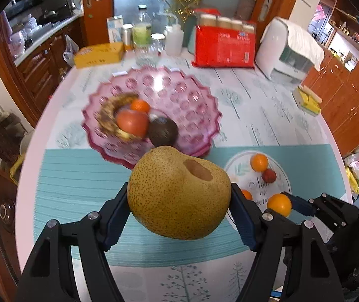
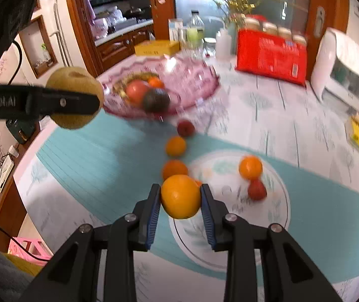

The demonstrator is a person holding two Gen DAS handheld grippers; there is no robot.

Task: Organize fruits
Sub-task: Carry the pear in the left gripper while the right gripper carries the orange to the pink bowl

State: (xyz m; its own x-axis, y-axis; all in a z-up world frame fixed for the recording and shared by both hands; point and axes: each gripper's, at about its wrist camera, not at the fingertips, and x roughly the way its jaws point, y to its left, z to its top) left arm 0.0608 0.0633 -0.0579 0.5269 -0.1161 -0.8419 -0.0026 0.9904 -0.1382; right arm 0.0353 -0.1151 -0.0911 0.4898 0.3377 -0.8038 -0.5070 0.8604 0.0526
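The pear (image 1: pixel 179 192) was yellow-brown with fine dark speckles and a plain brown patch, and the orange (image 2: pixel 180 196) was bright orange. The fruit dish (image 1: pixel 197 115) was translucent pink with a pattern of round dimples, while the white plate (image 1: pixel 283 176) carried pale green leaves and dark script. The table (image 1: pixel 254 100) was white with grey-green trees under a ribbed teal mat (image 1: pixel 83 176).
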